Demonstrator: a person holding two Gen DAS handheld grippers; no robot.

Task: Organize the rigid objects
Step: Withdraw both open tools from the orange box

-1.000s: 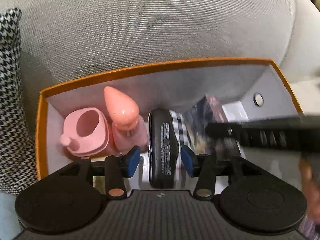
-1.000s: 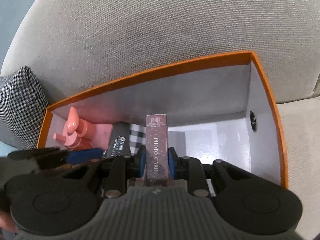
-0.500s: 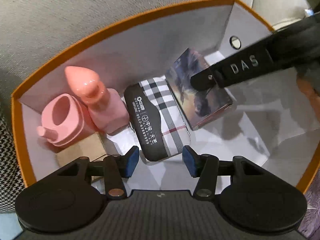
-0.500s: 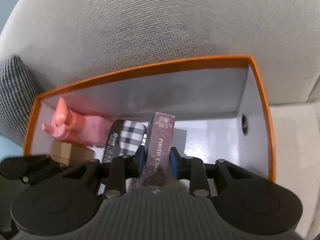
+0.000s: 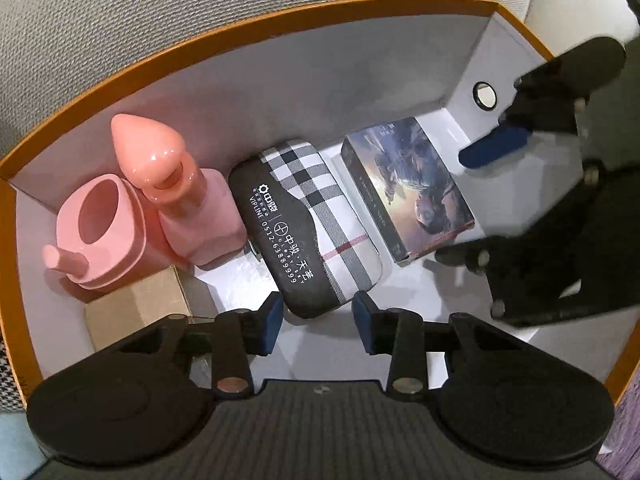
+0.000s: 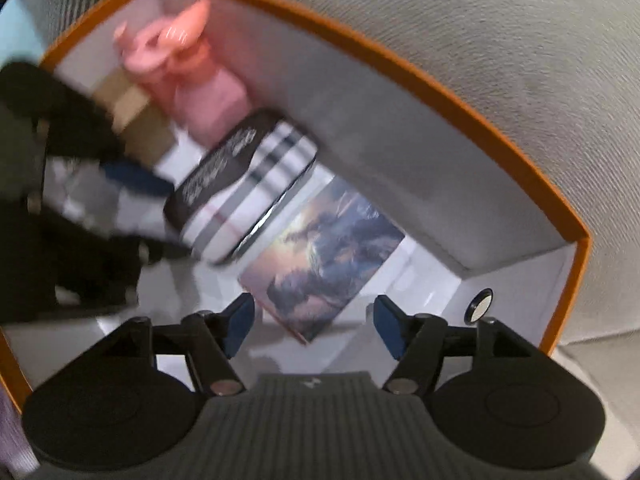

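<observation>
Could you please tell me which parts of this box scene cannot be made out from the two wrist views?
- Cardboard box: left wrist view, near end hidden behind the left gripper.
- Pink bottles: right wrist view, motion-blurred.
- Plaid case lettering: right wrist view, blurred, unreadable.
- Photo card box side print: too small.

The black side of the plaid case [image 5: 308,228] carries white print: "VIP LINE: 0512-63889999" beside Chinese characters. Lettering on the photo card box [image 5: 408,188] is too small to read.

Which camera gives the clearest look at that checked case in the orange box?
The left wrist view: the checked case lies sharp and whole there, white lettering readable. The right wrist view shows it too, but smeared by motion blur, lettering unreadable.
</observation>
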